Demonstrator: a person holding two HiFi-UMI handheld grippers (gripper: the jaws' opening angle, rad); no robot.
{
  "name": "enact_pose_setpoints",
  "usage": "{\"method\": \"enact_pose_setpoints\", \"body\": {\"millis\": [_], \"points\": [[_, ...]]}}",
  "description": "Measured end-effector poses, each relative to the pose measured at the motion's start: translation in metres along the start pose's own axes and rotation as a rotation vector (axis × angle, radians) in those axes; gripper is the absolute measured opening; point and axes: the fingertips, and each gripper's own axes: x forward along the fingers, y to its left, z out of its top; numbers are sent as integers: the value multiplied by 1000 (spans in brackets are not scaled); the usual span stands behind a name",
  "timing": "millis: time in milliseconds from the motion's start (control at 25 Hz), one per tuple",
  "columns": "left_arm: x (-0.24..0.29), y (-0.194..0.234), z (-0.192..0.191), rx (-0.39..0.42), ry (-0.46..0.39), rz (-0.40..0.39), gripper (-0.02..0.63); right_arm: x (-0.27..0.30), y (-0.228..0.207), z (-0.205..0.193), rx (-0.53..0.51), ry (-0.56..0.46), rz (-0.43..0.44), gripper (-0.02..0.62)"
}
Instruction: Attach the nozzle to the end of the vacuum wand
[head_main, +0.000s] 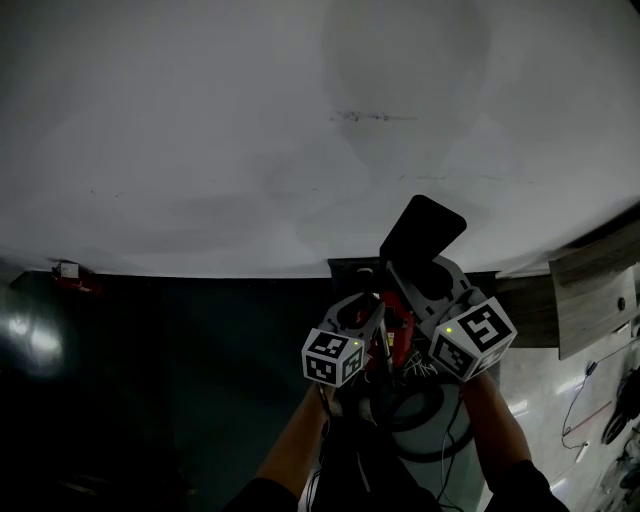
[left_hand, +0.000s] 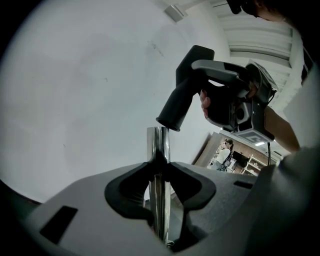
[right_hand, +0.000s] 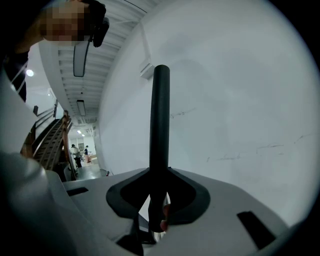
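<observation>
Left gripper (left_hand: 159, 165): right in front of us, jaws nipped in narrow on the shiny wand (left_hand: 158, 145), which stands upright between the pads with its open top end poking out above.
Right gripper (right_hand: 160, 175): pads pinched on the black nozzle (right_hand: 160, 115), gripped low down, its long body rising straight above the jaws.
Where the nozzle sits: from the left gripper view, its lower end hangs just over the wand's top, a shade off to the right; whether the two touch, I can't tell.
Done so far: both parts are in hand, lifted, and brought nose to nose in the air.
Left to do: by my reading, nothing is joined yet. The nozzle's end needs squaring up over the tube, then pushing on until it seats.
Close quarters: the two grippers are just beside each other, so there's little slack for sideways correction. A black loop of hose or cable (head_main: 420, 412) dangles below them.
Open room: above and to the left it's free air.
Ahead: the bare white wall (head_main: 250, 130) stands beyond the parts.
Edges: a wood-grain panel (head_main: 590, 300) juts in at the right.
Far off: people (left_hand: 223, 151) stand in a room beyond, well apart from all this.
</observation>
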Motion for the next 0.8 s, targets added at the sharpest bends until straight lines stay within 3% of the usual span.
{"method": "enact_pose_setpoints", "body": {"millis": [320,800], "points": [[0,-11,2,36,10,-16,135,2,-9,-10,72,34,13,92],[-3,-14,2,105,43,-9,138,21,9,-10,-49,193,85,92]]}}
